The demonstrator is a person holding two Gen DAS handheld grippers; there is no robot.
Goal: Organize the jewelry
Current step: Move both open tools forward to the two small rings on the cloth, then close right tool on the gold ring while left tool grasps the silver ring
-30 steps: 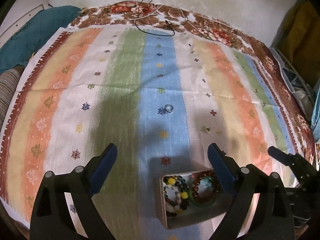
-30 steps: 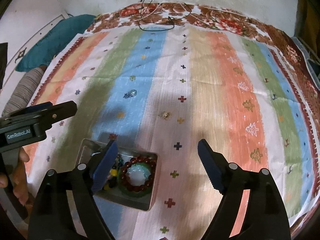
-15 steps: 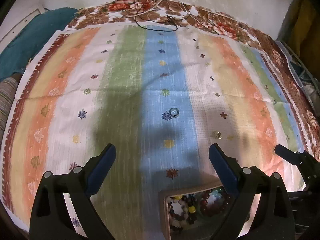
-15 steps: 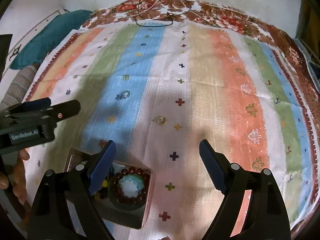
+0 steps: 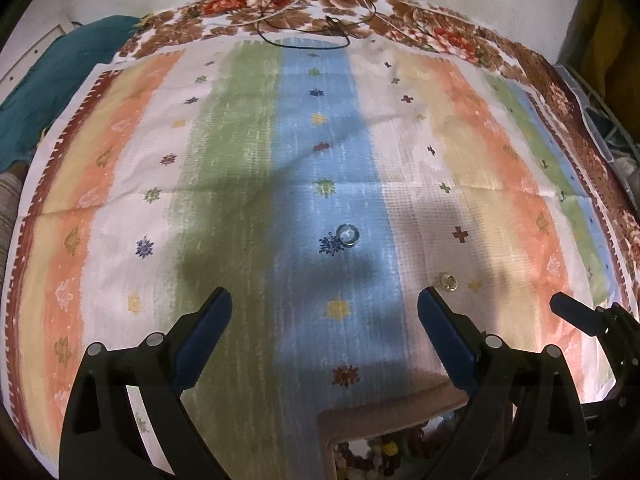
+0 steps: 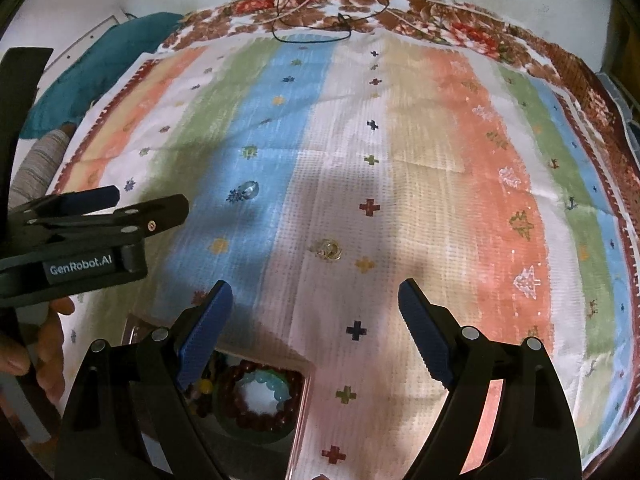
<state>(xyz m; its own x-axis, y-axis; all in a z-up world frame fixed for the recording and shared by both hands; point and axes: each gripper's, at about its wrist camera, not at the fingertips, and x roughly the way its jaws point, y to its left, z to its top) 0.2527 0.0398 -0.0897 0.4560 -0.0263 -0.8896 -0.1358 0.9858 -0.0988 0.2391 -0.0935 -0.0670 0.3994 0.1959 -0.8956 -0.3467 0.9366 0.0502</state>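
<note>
Across the bed lies a woven striped cloth [image 5: 248, 168], creased, over a floral sheet [image 5: 448, 36]. Near its front edge sits a rectangular tin [image 6: 304, 396] with beaded bracelets [image 6: 260, 396] inside. Both the left gripper [image 5: 325, 304] and right gripper [image 6: 316, 294] gape wide, holding nothing. A silver ring [image 5: 347, 235] rests on the blue stripe; a small gold ring [image 6: 330, 249] lies on the white stripe, beyond the right gripper's fingertips. Since a second ago both grippers have advanced and dropped, and the tin has slid toward the lower edge of both views.
</note>
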